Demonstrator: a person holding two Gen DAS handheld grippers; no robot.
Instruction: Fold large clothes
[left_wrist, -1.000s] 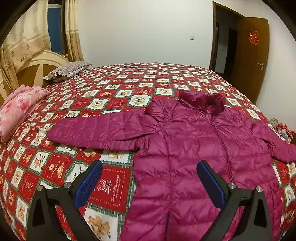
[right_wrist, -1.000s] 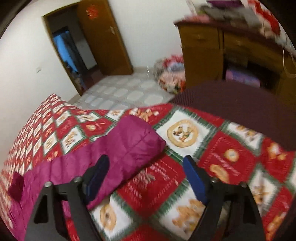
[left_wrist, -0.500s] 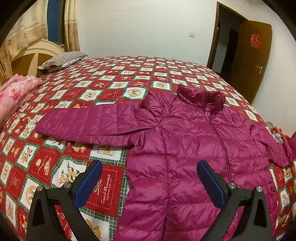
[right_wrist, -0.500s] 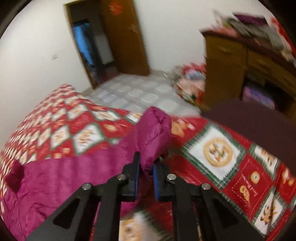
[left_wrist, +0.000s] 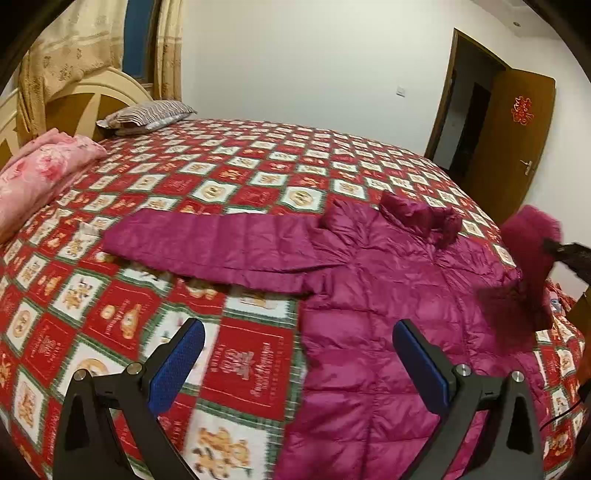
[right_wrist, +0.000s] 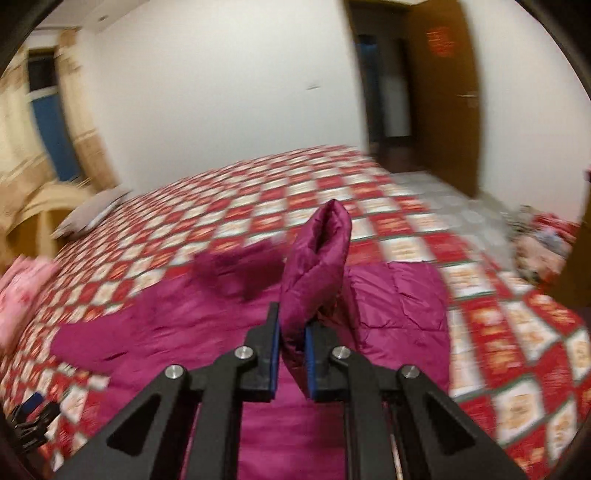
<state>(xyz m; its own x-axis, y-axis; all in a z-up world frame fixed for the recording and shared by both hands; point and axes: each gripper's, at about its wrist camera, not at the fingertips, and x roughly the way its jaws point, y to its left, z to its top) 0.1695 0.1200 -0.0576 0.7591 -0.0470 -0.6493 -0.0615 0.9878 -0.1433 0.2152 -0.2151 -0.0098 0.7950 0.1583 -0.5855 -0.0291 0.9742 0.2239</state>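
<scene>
Bedroom, bed (left_wrist: 258, 177) with checked quilt: purple jacket (left_wrist: 388, 295) spread flat; right claw (right_wrist: 291, 354) clamps sleeve (right_wrist: 317, 258) at 12 o'clock; left claw (left_wrist: 299, 365) gapes wide, empty.

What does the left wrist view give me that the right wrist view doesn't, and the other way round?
Only the left wrist view: the left claw, open and empty above the jacket's hem, and the other sleeve lying flat on the bedspread.

Only the right wrist view: the blue pads pinching the sleeve cuff up close, and the tiled floor beside the bed.

Both: the magenta jacket, the right claw lifting that cuff, the pillow, the pink bedding and the wooden door.
</scene>
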